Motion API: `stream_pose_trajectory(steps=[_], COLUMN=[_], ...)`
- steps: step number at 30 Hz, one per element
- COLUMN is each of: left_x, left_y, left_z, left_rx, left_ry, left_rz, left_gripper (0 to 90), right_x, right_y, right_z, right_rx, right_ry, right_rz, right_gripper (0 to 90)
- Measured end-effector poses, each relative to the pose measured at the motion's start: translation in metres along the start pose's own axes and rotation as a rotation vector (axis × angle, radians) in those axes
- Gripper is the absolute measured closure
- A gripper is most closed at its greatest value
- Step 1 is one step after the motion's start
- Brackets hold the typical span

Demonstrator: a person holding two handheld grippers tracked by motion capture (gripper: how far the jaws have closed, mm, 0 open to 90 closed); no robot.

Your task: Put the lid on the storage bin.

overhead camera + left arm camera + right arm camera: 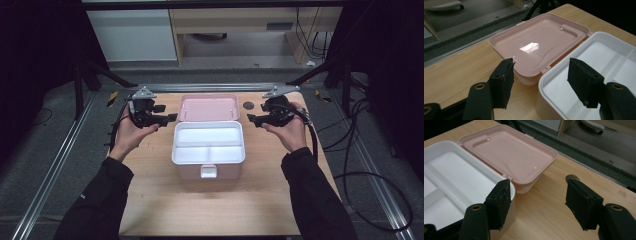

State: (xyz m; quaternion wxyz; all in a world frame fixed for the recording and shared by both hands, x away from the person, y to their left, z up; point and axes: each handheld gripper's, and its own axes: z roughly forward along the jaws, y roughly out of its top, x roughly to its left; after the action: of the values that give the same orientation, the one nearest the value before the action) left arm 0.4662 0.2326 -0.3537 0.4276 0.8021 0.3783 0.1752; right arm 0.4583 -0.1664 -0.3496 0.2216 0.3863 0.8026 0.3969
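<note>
While both hands hover, one open box waits between two grippers.
From left to right: the left gripper (167,118) has its fingers (502,81) released, nothing between them; one box (208,145) stands in the middle of the table (160,200), with one white tray of three compartments inside and one pink lid (208,107) lying flat behind it; one small dark disc (248,105) lies just right of the lid; the right gripper (252,119) also has released fingers (584,203), holding nothing. Nothing stands between grippers and box.
</note>
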Motion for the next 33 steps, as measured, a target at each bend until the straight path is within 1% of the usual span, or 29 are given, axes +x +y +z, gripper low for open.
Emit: stream_pose_trajectory(steps=[2, 3, 5, 6, 7, 8, 9, 10, 11, 13, 14, 15, 17, 18, 19, 20, 22, 23, 24, 25, 27, 28, 31, 33], left_x=[0.002, 0.004, 0.005, 0.006, 0.006, 0.006, 0.006, 0.007, 0.007, 0.009, 0.011, 0.012, 0.014, 0.015, 0.015, 0.016, 0.019, 0.021, 0.023, 0.025, 0.027, 0.028, 0.032, 0.034], left_y=[0.001, 0.002, 0.004, 0.006, 0.008, 0.010, 0.011, 0.012, 0.014, 0.016, 0.018, 0.019, 0.022, 0.024, 0.025, 0.025, 0.026, 0.026, 0.025, 0.025, 0.024, 0.023, 0.019, 0.016], left_z=[0.005, 0.007, 0.011, 0.013, 0.016, 0.017, 0.019, 0.020, 0.022, 0.025, 0.027, 0.029, 0.033, 0.036, 0.038, 0.040, 0.044, 0.047, 0.049, 0.051, 0.056, 0.058, 0.068, 0.073], left_rx=[0.005, -0.002, -0.012, -0.013, -0.006, -0.006, -0.019, -0.021, -0.018, -0.024, -0.024, -0.026, -0.029, -0.019, -0.017, -0.018, -0.014, -0.012, -0.012, -0.008, -0.012, -0.005, 0.030, 0.045], left_ry=[0.015, 0.015, 0.017, 0.027, 0.031, 0.038, 0.048, 0.053, 0.055, 0.075, 0.078, 0.076, 0.079, 0.078, 0.081, 0.081, 0.078, 0.081, 0.085, 0.082, 0.078, 0.079, 0.084, 0.078], left_rz=[-0.001, -0.008, -0.016, -0.020, -0.019, -0.014, -0.013, -0.018, -0.016, -0.015, -0.020, -0.025, -0.023, -0.019, -0.007, -0.006, -0.018, -0.020, -0.018, -0.025, -0.040, -0.040, -0.044, -0.055], left_gripper=[37.0, 37.1, 37.0, 36.9, 36.3, 35.7, 35.3, 35.1, 35.1, 35.0, 35.1, 35.1, 35.0, 35.0, 34.8, 34.8, 34.8, 34.9, 35.2, 35.2, 35.4, 35.5, 36.3, 37.3], right_x=[-0.004, -0.006, -0.009, -0.011, -0.012, -0.013, -0.013, -0.014, -0.015, -0.018, -0.019, -0.020, -0.023, -0.024, -0.025, -0.026, -0.027, -0.027, -0.027, -0.028, -0.028, -0.029, -0.030, -0.031], right_y=[0.003, 0.004, 0.007, 0.008, 0.010, 0.012, 0.013, 0.014, 0.014, 0.016, 0.017, 0.018, 0.020, 0.021, 0.023, 0.025, 0.028, 0.029, 0.030, 0.031, 0.031, 0.031, 0.029, 0.027], right_z=[0.004, 0.006, 0.009, 0.010, 0.012, 0.014, 0.016, 0.018, 0.021, 0.026, 0.029, 0.031, 0.036, 0.038, 0.041, 0.043, 0.048, 0.051, 0.055, 0.059, 0.070, 0.074, 0.087, 0.094], right_rx=[0.002, 0.002, -0.003, -0.004, -0.008, -0.008, -0.003, -0.003, -0.006, -0.004, 0.004, -0.002, -0.011, -0.009, -0.015, -0.022, -0.032, -0.033, -0.040, -0.046, -0.030, -0.025, -0.007, 0.007], right_ry=[-0.010, -0.018, -0.022, -0.022, -0.015, -0.016, -0.024, -0.029, -0.031, -0.018, -0.011, -0.015, -0.019, -0.031, -0.041, -0.039, -0.030, -0.028, -0.021, -0.014, -0.007, -0.012, -0.004, 0.008], right_rz=[0.013, 0.022, 0.024, 0.024, 0.039, 0.031, 0.018, 0.000, 0.000, 0.036, 0.051, 0.062, 0.069, 0.068, 0.062, 0.070, 0.083, 0.086, 0.099, 0.104, 0.102, 0.105, 0.128, 0.140], right_gripper=[37.0, 37.0, 37.4, 37.4, 37.4, 37.2, 37.2, 37.6, 38.2, 39.2, 39.0, 39.0, 39.0, 39.0, 39.0, 38.8, 38.3, 38.4, 38.6, 39.3, 38.8, 39.3, 39.6, 39.6])
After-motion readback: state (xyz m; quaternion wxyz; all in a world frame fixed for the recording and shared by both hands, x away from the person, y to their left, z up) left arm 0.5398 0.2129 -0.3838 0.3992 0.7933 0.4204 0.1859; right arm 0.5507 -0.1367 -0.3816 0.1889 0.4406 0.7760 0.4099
